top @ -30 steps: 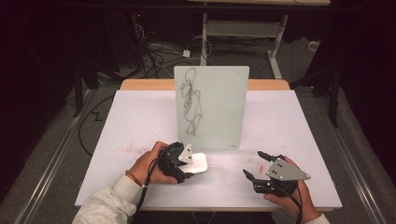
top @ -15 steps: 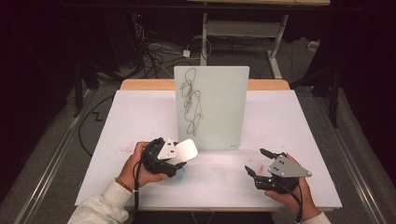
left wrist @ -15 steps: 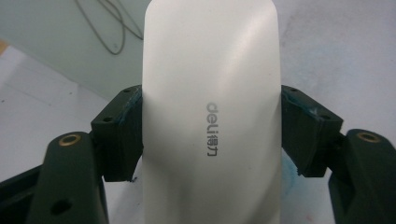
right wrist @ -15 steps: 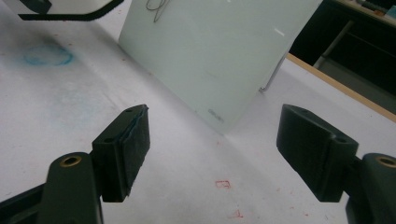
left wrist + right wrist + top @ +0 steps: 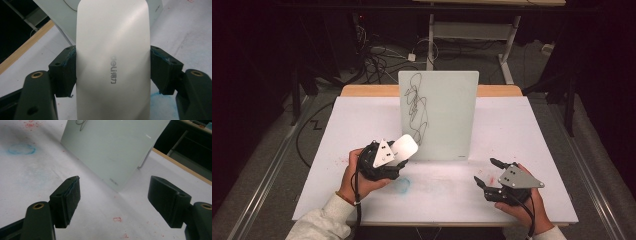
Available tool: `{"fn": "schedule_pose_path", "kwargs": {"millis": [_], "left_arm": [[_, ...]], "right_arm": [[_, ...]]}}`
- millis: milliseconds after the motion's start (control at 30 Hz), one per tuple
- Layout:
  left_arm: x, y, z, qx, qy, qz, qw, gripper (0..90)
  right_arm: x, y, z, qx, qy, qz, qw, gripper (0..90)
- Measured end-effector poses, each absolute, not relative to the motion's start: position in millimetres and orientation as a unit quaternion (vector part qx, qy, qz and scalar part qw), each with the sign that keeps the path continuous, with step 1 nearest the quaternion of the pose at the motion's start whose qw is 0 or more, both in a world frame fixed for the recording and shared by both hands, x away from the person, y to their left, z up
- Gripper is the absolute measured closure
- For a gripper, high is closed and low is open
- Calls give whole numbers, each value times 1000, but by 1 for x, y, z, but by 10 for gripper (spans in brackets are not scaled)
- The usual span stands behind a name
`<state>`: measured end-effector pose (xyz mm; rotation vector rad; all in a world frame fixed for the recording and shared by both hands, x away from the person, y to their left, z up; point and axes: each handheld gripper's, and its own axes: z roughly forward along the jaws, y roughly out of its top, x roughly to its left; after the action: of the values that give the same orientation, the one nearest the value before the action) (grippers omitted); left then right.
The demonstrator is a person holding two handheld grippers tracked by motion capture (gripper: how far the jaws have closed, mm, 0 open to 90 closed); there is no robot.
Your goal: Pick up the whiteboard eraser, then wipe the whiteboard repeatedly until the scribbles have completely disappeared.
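Note:
A small whiteboard [image 5: 443, 114] stands upright near the table's middle, with a black scribble [image 5: 414, 107] on its left half. My left gripper [image 5: 404, 150] is shut on a white eraser [image 5: 113, 57], lifted off the table just left of the board's lower corner; both pads [image 5: 66, 71] press the eraser's sides. The eraser [image 5: 404, 146] tilts toward the scribble. My right gripper [image 5: 486, 172] rests open near the front right, nothing between its jaws. From the right gripper view [image 5: 113, 202] the board's lower edge [image 5: 115, 152] is ahead.
The white table sheet [image 5: 532, 135] has a faint blue ring stain [image 5: 402, 186] and red specks [image 5: 117, 219]. The wooden table edge [image 5: 367, 90] lies behind the board. Cables [image 5: 382, 55] and a desk frame [image 5: 472, 30] are on the floor beyond.
My left gripper, holding the eraser, has risen from the table and shifted left and back toward the board's left side. The right gripper has stayed in place.

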<state>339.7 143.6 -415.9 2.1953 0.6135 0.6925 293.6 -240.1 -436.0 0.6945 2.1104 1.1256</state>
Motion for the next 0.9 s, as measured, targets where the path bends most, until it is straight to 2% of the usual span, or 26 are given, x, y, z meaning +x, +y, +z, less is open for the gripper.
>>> {"fn": "schedule_pose_path", "kwargs": {"millis": [367, 433, 900], "left_arm": [[337, 141, -416, 843, 243, 294, 378, 293], [336, 139, -415, 833, 257, 316, 374, 293], [356, 127, -398, 807, 290, 329, 396, 293]], "right_arm": [[294, -243, -433, 270, 796, 433, 327, 268], [295, -243, -434, 269, 796, 432, 328, 268], [289, -246, -433, 273, 792, 433, 332, 266]]}}
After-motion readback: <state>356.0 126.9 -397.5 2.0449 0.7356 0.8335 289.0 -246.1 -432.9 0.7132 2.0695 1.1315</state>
